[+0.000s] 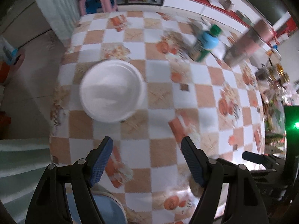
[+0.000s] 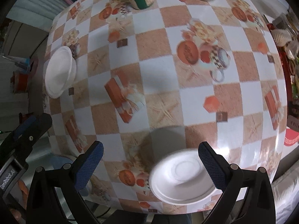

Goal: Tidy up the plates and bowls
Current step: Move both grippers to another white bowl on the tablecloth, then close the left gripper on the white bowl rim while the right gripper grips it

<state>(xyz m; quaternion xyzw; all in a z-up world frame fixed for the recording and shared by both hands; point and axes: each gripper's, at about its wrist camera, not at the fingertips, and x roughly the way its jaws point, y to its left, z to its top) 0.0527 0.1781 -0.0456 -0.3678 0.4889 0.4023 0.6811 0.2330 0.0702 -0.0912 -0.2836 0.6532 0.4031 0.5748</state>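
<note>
A white plate [image 2: 182, 179] lies flat near the front edge of the table [image 2: 160, 37], close below the right gripper [image 2: 150, 165]. Its raised centre ring faces up and it casts a round shadow on the cloth behind it. The right gripper's blue-padded fingers [image 2: 89, 165] stand wide apart and grip nothing; the right-hand finger overlaps the plate's rim in the view, though whether it touches cannot be told.

Well apart from the plate, at the table's left edge, sits a stack of white bowls [image 1: 112, 90], nested one inside another, upright. In the left wrist view it lies ahead and slightly to the left of the left gripper [image 1: 147, 160], whose fingers [image 1: 101, 162] are likewise spread open and empty above the cloth.

The table wears a checked cloth of white and tan squares printed with orange fruit and cups. At its far side stand a green bottle with a blue label [image 1: 204, 43] and, just beside it, a shiny metal container [image 1: 243, 46]. A pink and blue plastic stool [image 1: 97, 1] sits on the floor beyond the table.
</note>
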